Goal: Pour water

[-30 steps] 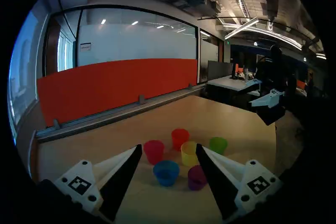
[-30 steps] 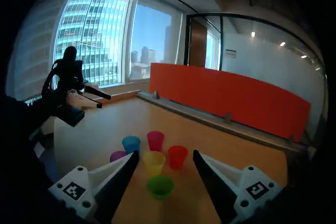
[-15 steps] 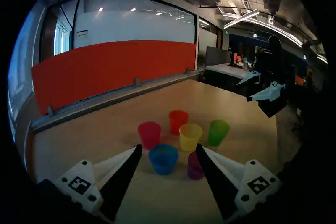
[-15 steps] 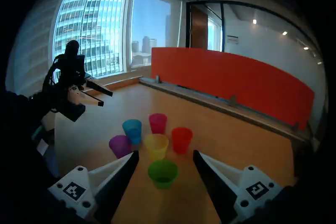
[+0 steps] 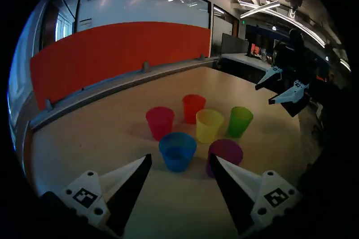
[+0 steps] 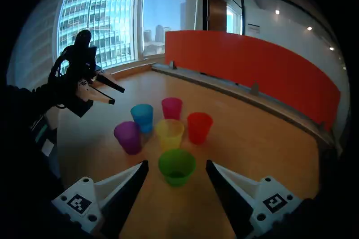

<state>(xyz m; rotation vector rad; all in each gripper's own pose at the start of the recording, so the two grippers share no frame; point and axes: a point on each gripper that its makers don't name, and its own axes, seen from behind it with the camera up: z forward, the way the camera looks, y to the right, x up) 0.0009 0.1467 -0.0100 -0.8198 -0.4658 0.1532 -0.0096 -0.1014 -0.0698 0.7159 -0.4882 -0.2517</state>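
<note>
So both grippers are spread wide with nothing between the fingers. In the left gripper view, the left gripper [image 5: 179, 158] hangs over the wooden table [image 5: 89, 149], and the blue cup [image 5: 177, 151] sits right ahead of its tips, with the purple cup [image 5: 225, 154] just beside the right-hand fingertip. A second ago those two cups were tucked down between the fingers and looked small. Now the whole bunch is bigger and higher up in the view, so the gripper has clearly come in closer.

Behind them are the pink cup [image 5: 159, 122] and the yellow cup [image 5: 209, 125], then the red cup [image 5: 194, 108] and the green cup [image 5: 239, 121]. The six stand upright in the same tight cluster as before. Can't tell if any of them has water in it.

Same story in the right gripper view: the right gripper [image 6: 176, 163] has its tips either side of the green cup but isn't touching it, and the cups have grown there too.

Further off, past the cups on the right, the other gripper hangs above the table edge, lower and nearer the cups than a second ago. The orange partition [image 5: 121, 53] runs along the far side of the table, and the windows [image 6: 103, 23] are behind that.
</note>
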